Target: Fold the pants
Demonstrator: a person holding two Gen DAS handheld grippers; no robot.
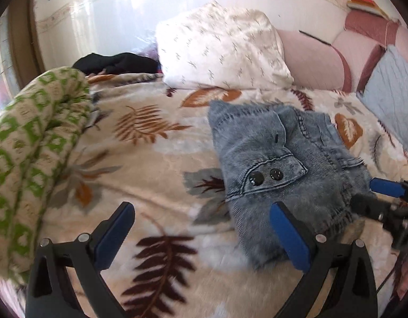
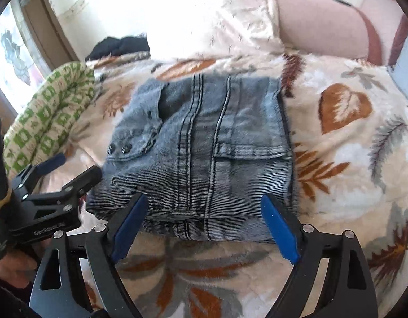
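Bed, leaf-print blanket (image 1: 156, 159); white pillow (image 1: 219, 47), pink headboard (image 1: 312, 61), bright glossy wall (image 1: 103, 21).

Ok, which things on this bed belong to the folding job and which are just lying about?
Job:
- folded denim pants
- left tool, open
- right tool, open

Lying about:
- white pillow
- green-patterned blanket
- black garment
- pink cushion
- leaf-print bedspread

Faded blue denim pants (image 2: 204, 143) folded compact, flat on bedspread (image 2: 349, 159).
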